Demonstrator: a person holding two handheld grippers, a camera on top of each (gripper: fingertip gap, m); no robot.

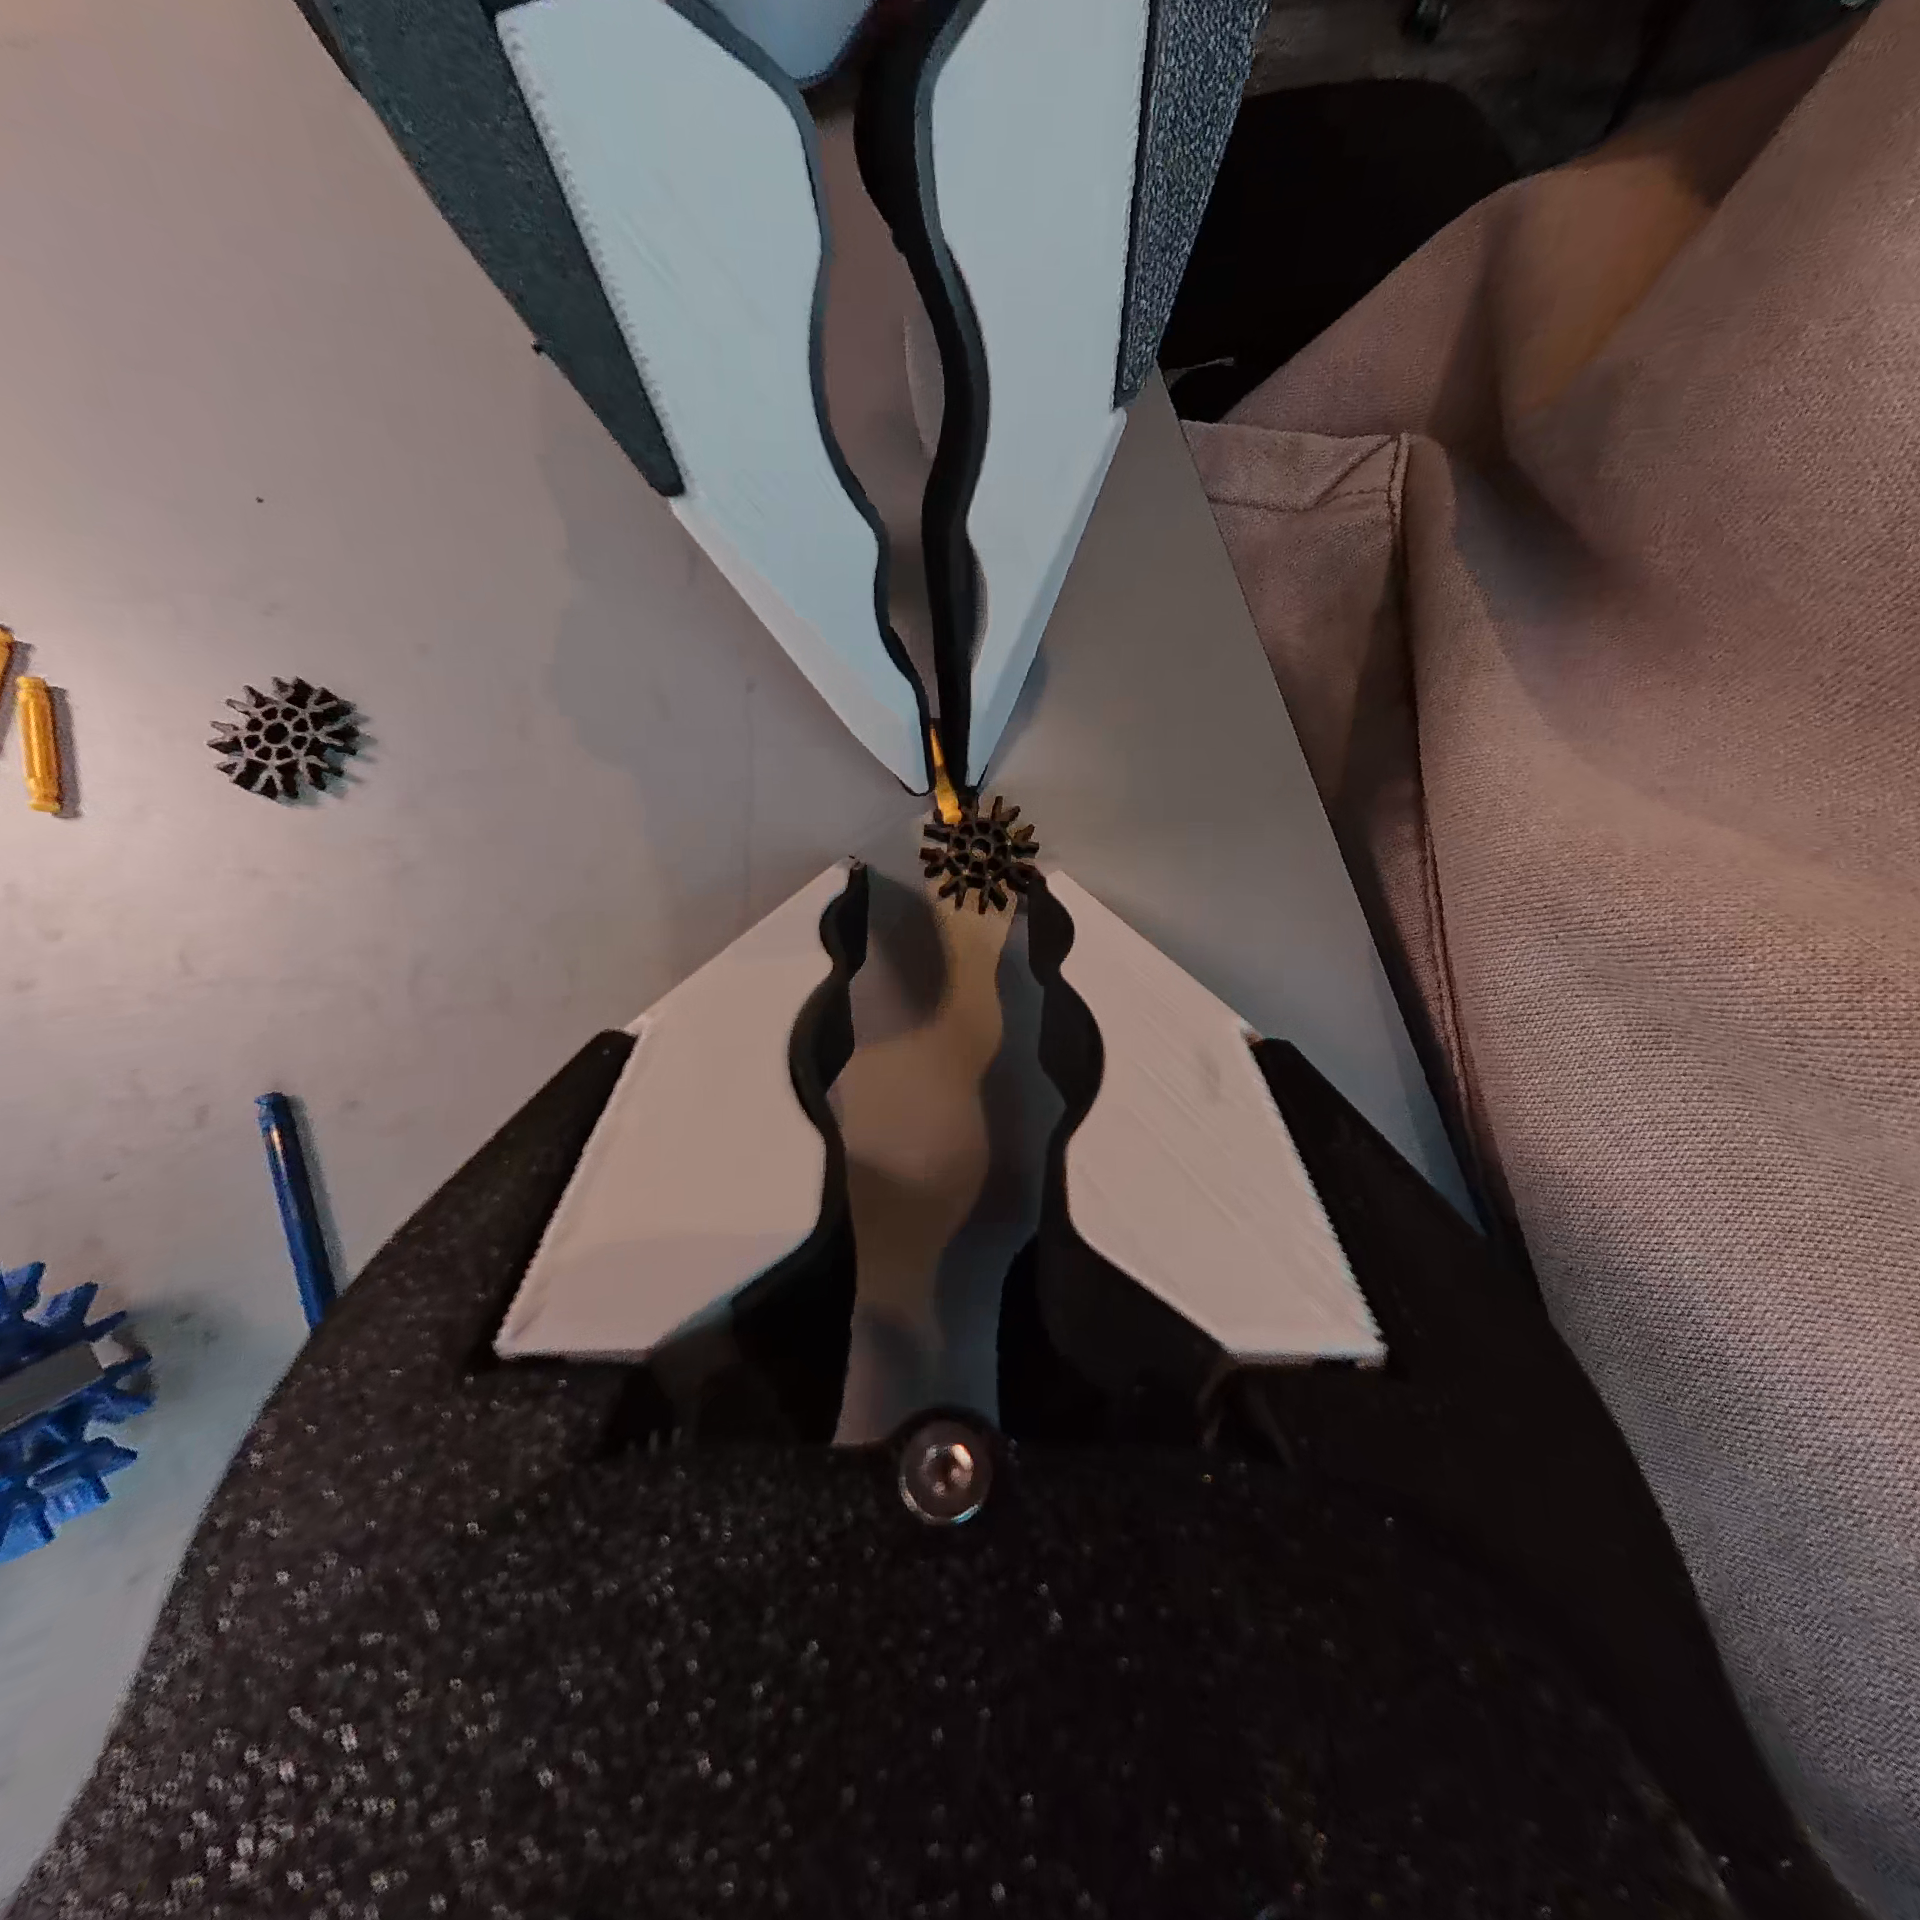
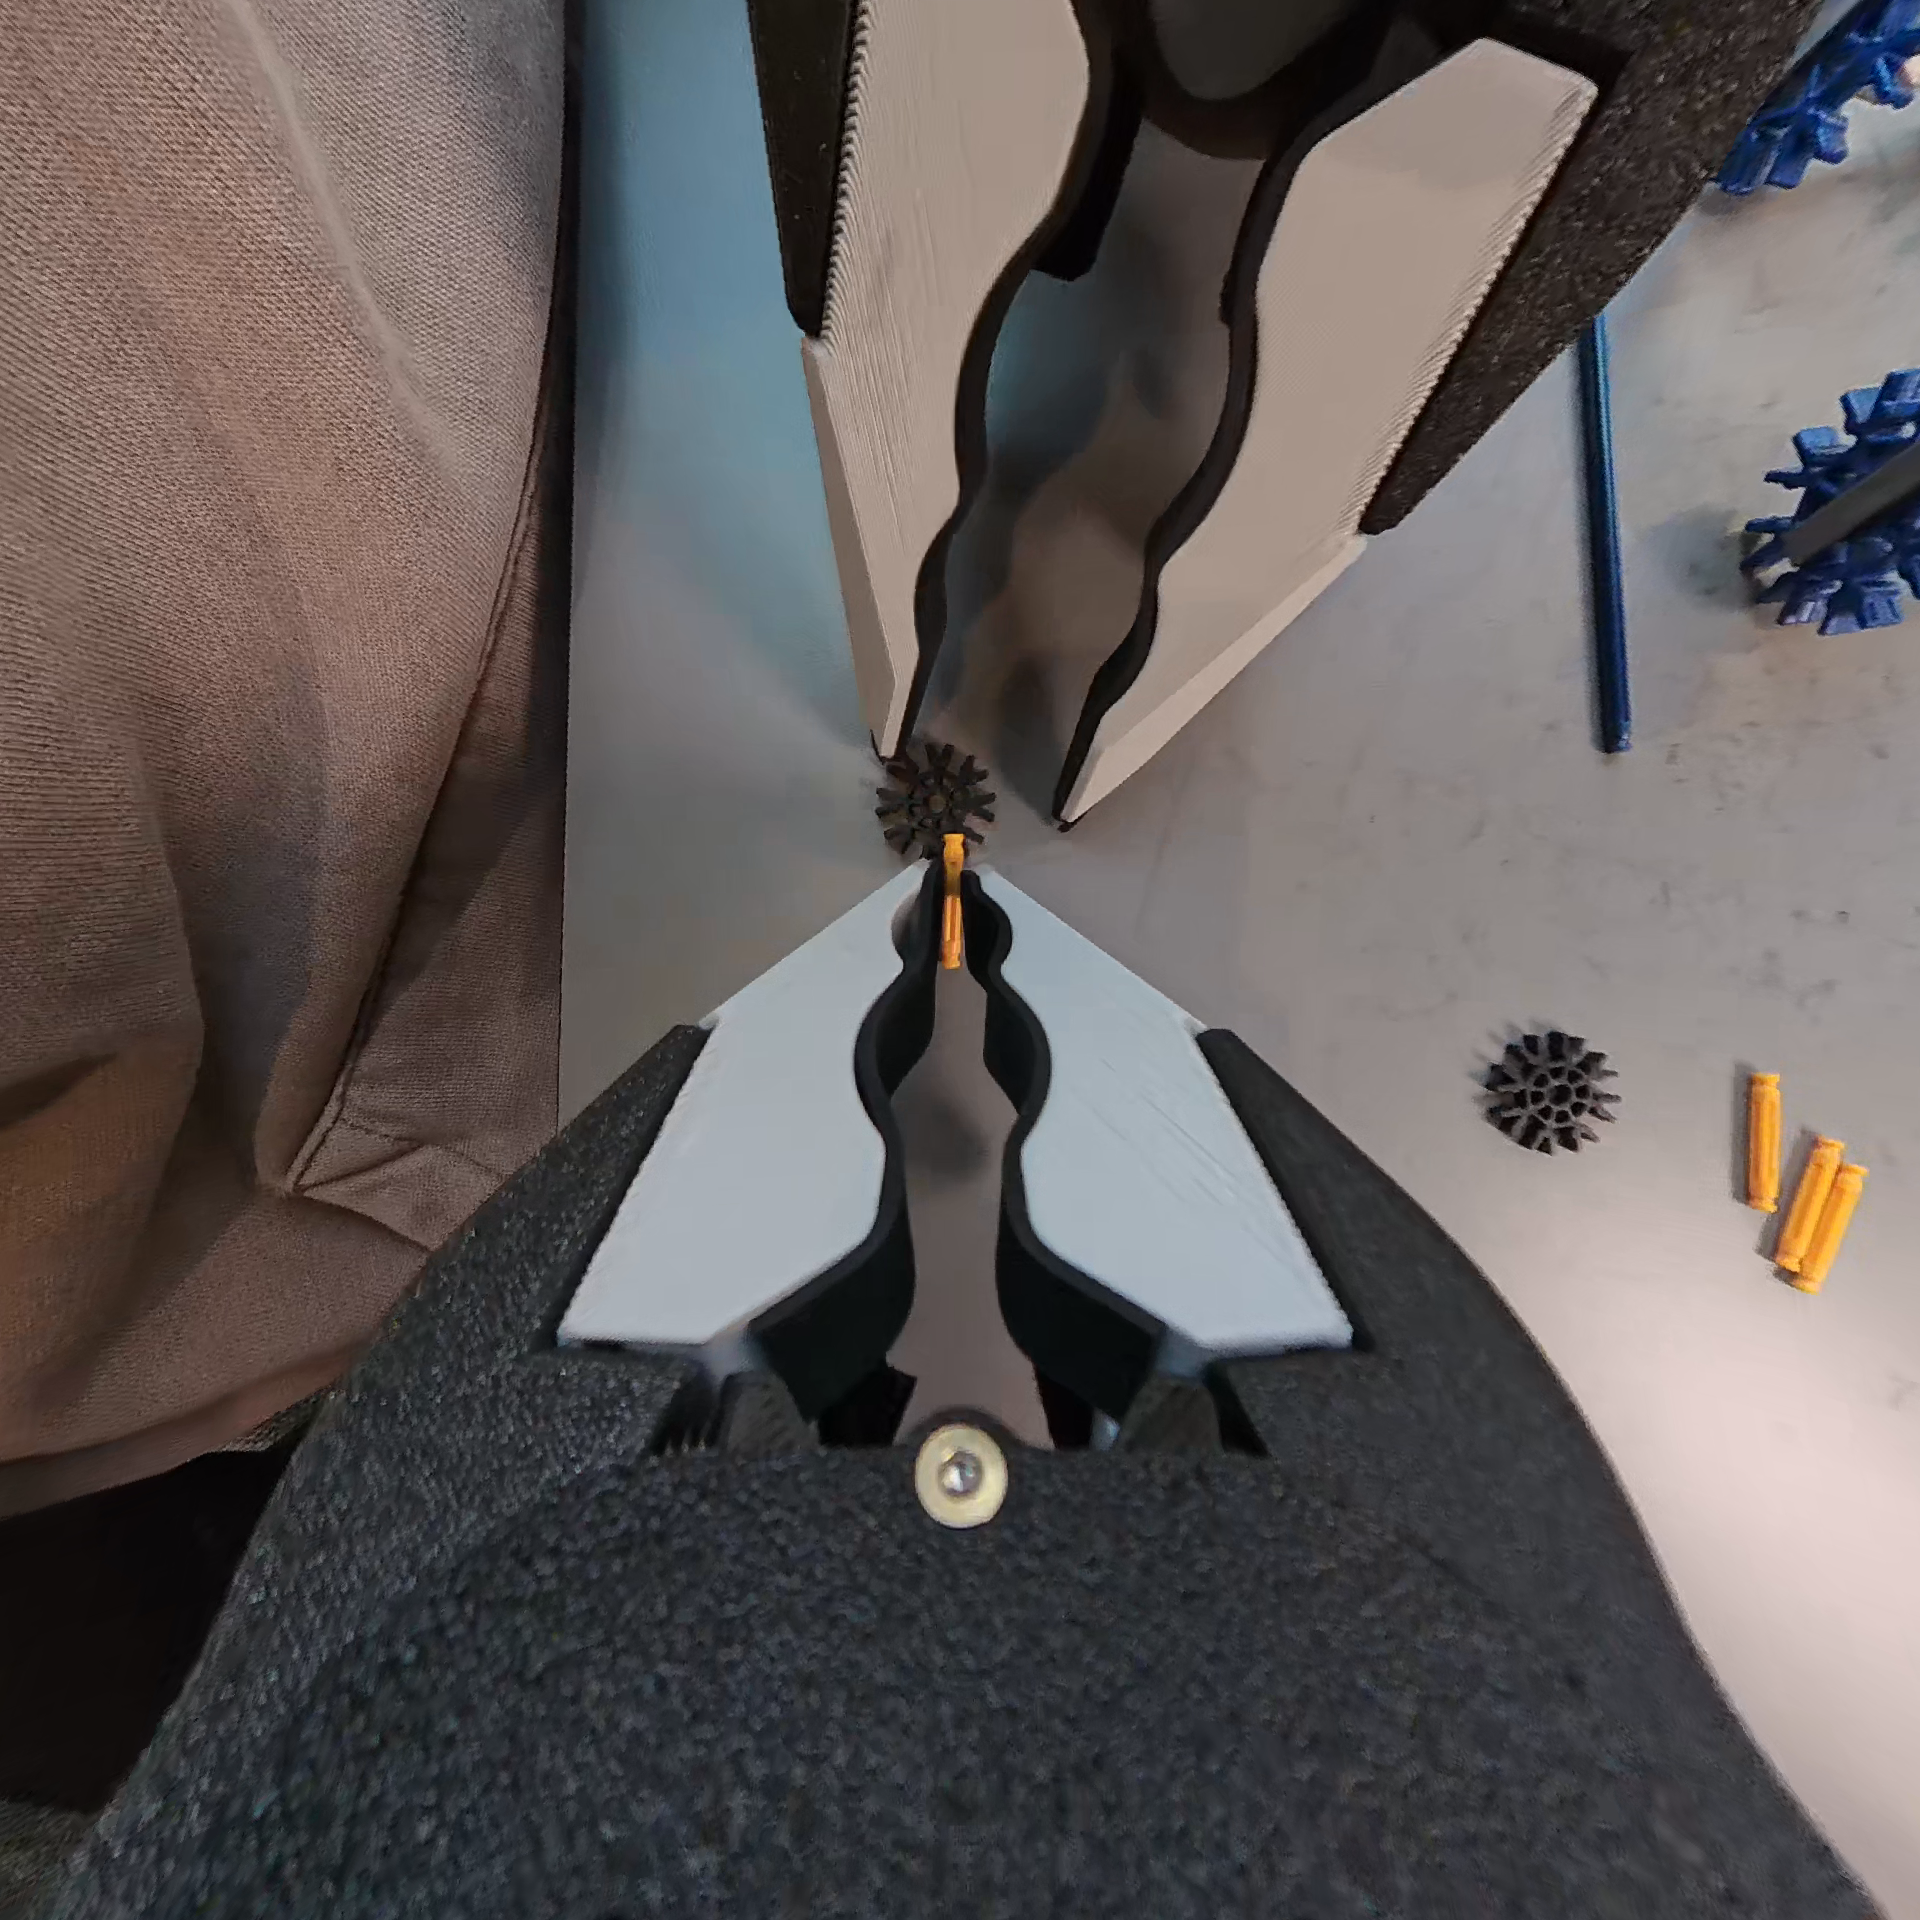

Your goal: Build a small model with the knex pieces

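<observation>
A small black snowflake-shaped connector (image 1: pixel 979 852) lies flat on the grey table (image 1: pixel 260 364), close to its edge. My left gripper (image 1: pixel 948 873) is open. Its tips stand on either side of the connector, and one tip touches its rim; the gap is wider than the connector. My right gripper (image 2: pixel 951 871) is shut on a short orange rod (image 2: pixel 951 904). The rod points at the connector (image 2: pixel 935 800) and its front end meets the rim. The two grippers face each other tip to tip. The right gripper (image 1: pixel 945 779) and the left gripper (image 2: pixel 971 784) each show in the other's view.
A second black connector (image 2: pixel 1550 1091) and three loose orange rods (image 2: pixel 1808 1210) lie farther in on the table. A long blue rod (image 2: pixel 1605 540) and a blue connector assembly (image 2: pixel 1849 530) lie beyond them. A person's beige clothing (image 2: pixel 260 623) is at the table's edge beside the grippers. Less than 4 cm separates the two grippers' tips.
</observation>
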